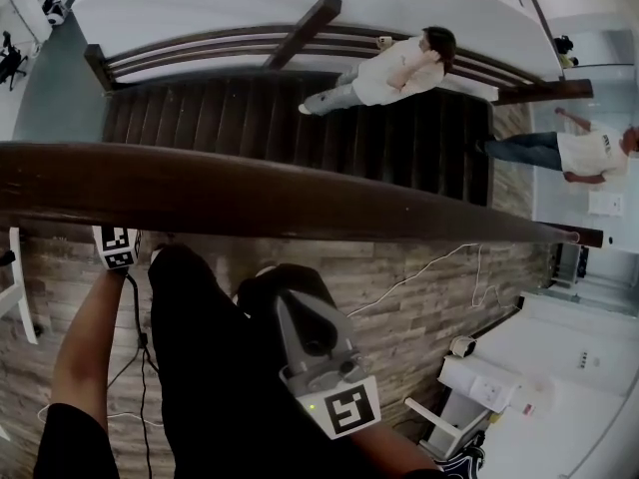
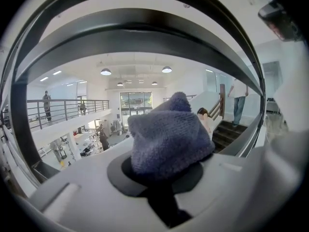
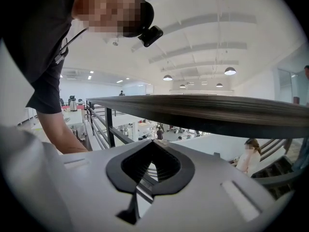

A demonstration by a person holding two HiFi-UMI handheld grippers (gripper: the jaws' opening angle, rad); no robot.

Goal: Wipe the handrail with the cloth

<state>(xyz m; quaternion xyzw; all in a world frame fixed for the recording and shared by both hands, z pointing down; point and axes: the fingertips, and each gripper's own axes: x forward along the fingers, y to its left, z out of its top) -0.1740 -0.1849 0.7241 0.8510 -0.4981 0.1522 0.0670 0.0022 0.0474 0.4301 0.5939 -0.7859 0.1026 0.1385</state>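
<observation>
one handrail (image 1: 300, 200) crosses at 12 o'clock; left claw (image 2: 163, 175) pinches the one purple cloth (image 2: 166, 134), right claw (image 3: 153, 145) pressed together, empty; two people (image 1: 397, 70) at 1 o'clock

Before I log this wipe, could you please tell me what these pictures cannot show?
- Whether the cloth touches the handrail: head view, handrail hides the jaws of the left gripper.
- The handrail's left end: head view, cut off at the edge.
- Dust on it: too small.
</observation>
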